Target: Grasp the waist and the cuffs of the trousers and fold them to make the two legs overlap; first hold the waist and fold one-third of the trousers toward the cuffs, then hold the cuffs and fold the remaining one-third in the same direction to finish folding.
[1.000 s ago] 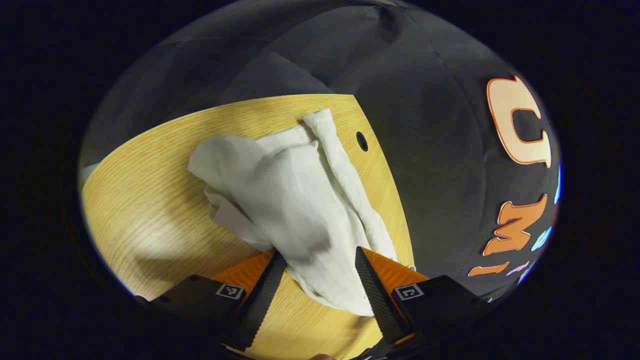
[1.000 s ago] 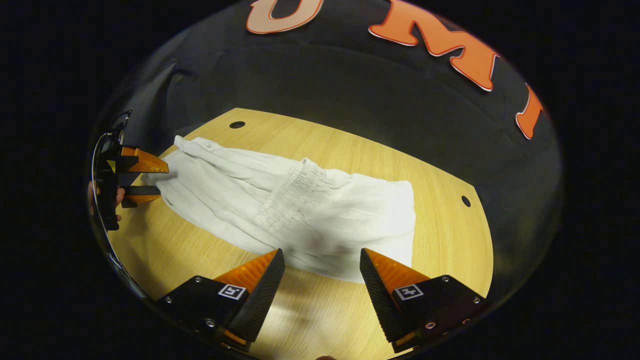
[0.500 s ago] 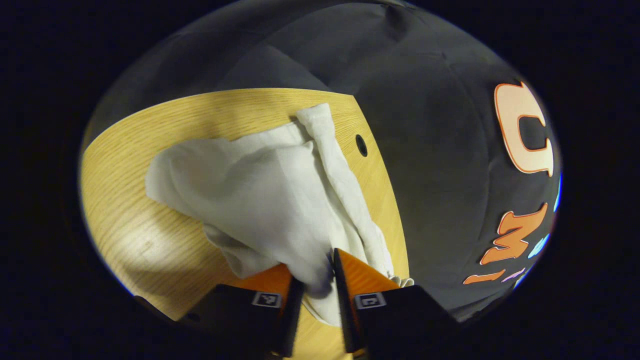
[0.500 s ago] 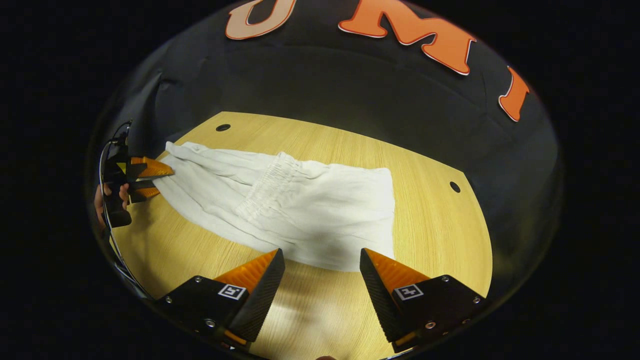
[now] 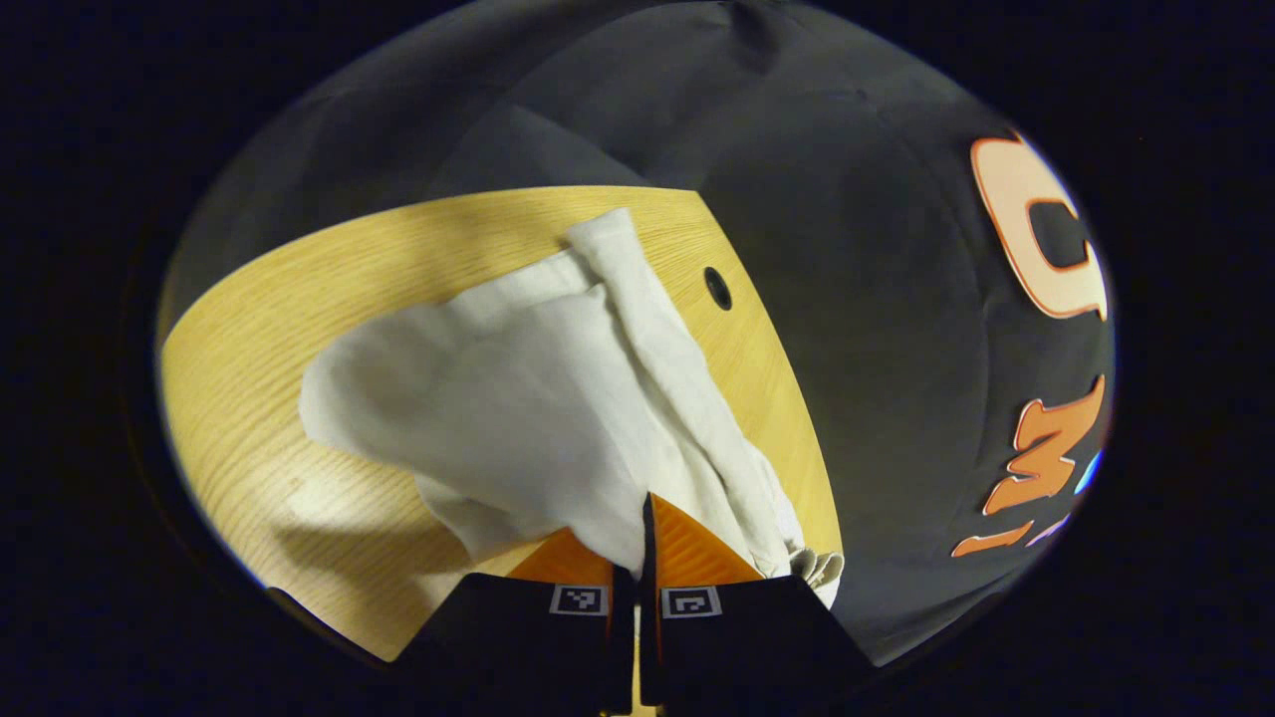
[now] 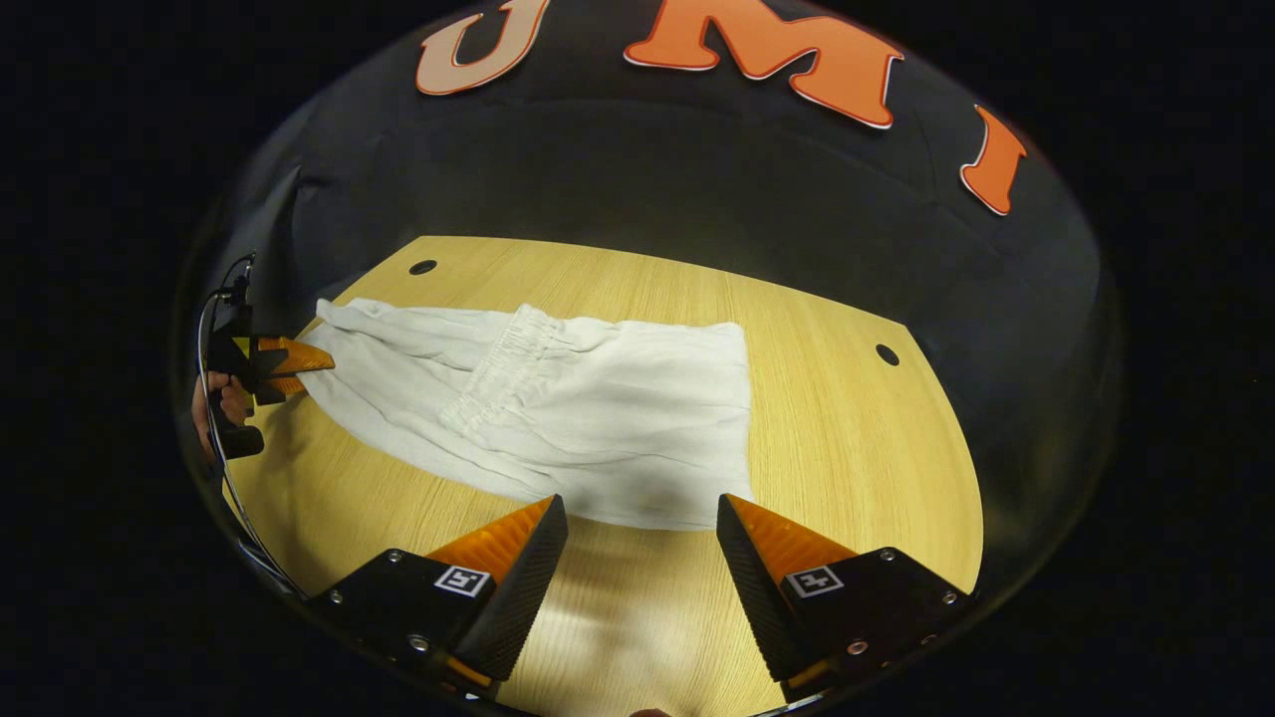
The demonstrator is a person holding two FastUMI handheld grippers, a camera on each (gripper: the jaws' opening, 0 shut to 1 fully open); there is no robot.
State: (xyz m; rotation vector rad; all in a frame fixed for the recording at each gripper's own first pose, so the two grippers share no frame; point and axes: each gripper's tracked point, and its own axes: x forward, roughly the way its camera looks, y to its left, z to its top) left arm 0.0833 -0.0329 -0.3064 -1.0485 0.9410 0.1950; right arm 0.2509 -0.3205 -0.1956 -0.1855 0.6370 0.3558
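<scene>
On the wooden table [image 6: 847,438] the white trousers [image 6: 558,418] lie limp and light, waist already folded over, so the left gripper [image 5: 642,518] pinches their cuff end while the right gripper [image 6: 637,543] hovers spread just beside their near edge.

left tongs [image 5: 642,518] closed (gripping) on trousers [image 5: 518,398]

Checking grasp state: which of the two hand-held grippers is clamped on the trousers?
The left hand-held gripper: its fingers are pinched shut on the white trousers at the cuff end. The right hand-held gripper is open, over the bare table.
</scene>
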